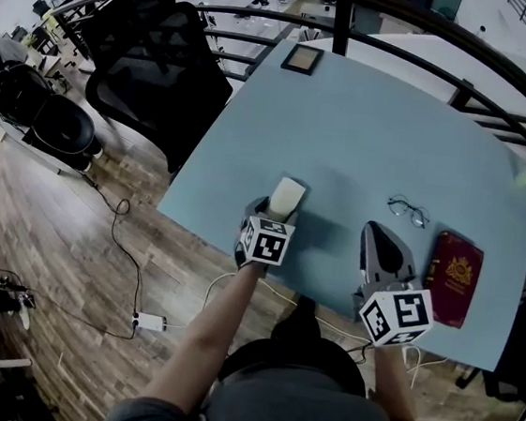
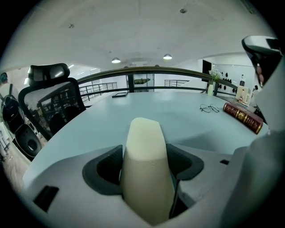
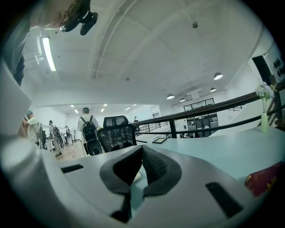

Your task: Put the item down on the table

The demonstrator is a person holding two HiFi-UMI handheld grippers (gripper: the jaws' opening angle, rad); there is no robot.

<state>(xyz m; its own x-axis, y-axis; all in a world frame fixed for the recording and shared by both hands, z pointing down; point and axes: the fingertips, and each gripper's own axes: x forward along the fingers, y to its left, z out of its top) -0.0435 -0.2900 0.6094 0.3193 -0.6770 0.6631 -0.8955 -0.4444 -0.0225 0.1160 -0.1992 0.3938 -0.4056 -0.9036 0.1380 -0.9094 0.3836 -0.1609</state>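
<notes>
Item (image 2: 147, 164): smooth cream block, plain faces, rounded top, narrowing toward its far end. It stands pinched between the jaws of the left gripper (image 1: 280, 209), over the near edge of the pale blue table (image 1: 376, 133); contact with the tabletop cannot be told. Right gripper (image 3: 141, 151): jaws pressed together. Dark red book (image 1: 453, 277) beside it bears a gilt crest and lettering, too small to read. Spectacles (image 1: 407, 210) lie near the book.

Open-plan office — mesh chair (image 1: 157, 61), balcony railing (image 1: 342, 25), ceiling lights (image 3: 48, 53).
</notes>
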